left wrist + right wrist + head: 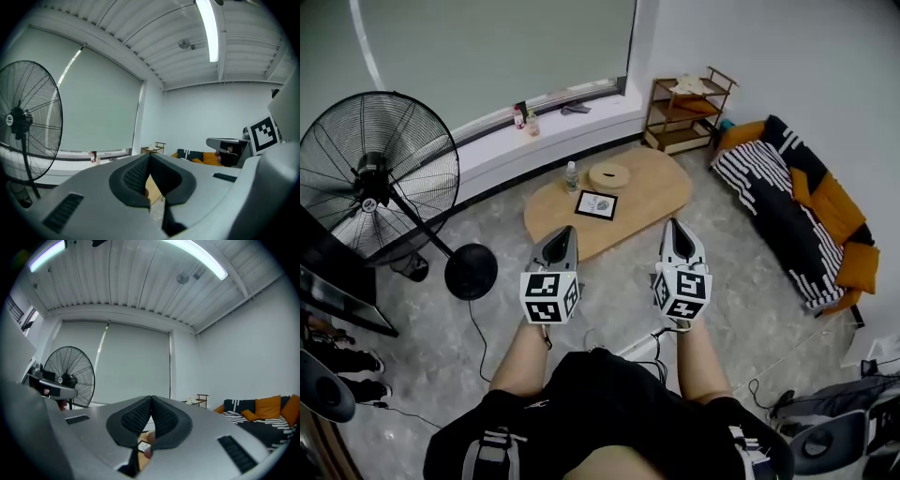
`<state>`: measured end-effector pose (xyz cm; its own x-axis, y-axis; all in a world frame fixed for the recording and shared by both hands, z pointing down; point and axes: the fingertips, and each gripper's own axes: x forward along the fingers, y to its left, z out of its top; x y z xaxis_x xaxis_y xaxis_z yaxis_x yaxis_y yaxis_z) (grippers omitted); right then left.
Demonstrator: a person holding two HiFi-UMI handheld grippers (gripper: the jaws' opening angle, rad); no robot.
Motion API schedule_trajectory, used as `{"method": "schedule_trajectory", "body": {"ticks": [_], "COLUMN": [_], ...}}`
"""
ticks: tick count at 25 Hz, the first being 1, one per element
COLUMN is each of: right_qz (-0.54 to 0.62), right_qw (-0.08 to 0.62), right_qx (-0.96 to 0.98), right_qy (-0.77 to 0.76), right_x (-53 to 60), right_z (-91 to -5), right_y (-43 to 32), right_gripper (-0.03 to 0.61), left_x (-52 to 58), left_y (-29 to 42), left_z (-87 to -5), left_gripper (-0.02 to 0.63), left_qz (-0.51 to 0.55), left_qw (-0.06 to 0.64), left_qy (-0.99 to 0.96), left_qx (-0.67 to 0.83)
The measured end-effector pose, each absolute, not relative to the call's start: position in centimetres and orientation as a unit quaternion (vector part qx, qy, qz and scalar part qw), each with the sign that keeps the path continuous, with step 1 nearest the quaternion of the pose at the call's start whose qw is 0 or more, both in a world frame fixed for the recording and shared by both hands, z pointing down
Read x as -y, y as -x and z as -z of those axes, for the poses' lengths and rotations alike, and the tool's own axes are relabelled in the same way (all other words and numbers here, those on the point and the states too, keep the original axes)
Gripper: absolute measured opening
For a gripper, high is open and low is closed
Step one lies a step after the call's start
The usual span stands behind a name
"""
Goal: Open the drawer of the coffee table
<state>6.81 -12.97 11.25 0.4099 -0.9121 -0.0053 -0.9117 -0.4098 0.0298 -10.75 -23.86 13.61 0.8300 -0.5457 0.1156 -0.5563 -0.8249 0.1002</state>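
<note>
The oval wooden coffee table [652, 192] stands ahead of me on the grey floor; no drawer shows from above. On it are a clear bottle [572, 176], a round wooden lid [608, 175] and a framed card [596, 205]. My left gripper [565, 231] and right gripper [673, 225] are held side by side, level, well above and short of the table's near edge. Both are shut with nothing between the jaws. In the left gripper view [149, 158] and the right gripper view [152, 400] only a sliver of tabletop shows under the closed jaws.
A big black pedestal fan [380, 173] stands at the left with its round base [471, 271] near the table. A sofa [802, 216] with striped and orange cushions lines the right wall. A wooden shelf [686, 112] sits in the far corner. Cables trail on the floor.
</note>
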Motion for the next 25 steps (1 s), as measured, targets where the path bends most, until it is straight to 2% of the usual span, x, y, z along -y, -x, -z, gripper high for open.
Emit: {"method": "schedule_trajectory", "body": {"ticks": [12,25], "right_qz": [-0.008,-0.045], "right_qw": [0.028,0.005], "right_qx": [0.556,0.616], "right_qy": [-0.831,-0.787], "right_x": [24.8,31.7], "right_z": [-12.9,-16.6], "right_y": [-16.6,-28.9], "right_gripper": [0.017,0.017], "left_x": [35.9,38.9], "left_y": [1.4,-8.6], "left_z": [-15.1,-17.1], "left_gripper": [0.014,0.014], "left_qz": [-0.043,-0.071], "left_qw": [0.086,0.071], "left_qy": [-0.947,-0.924], "left_qx": [0.307,0.370]}}
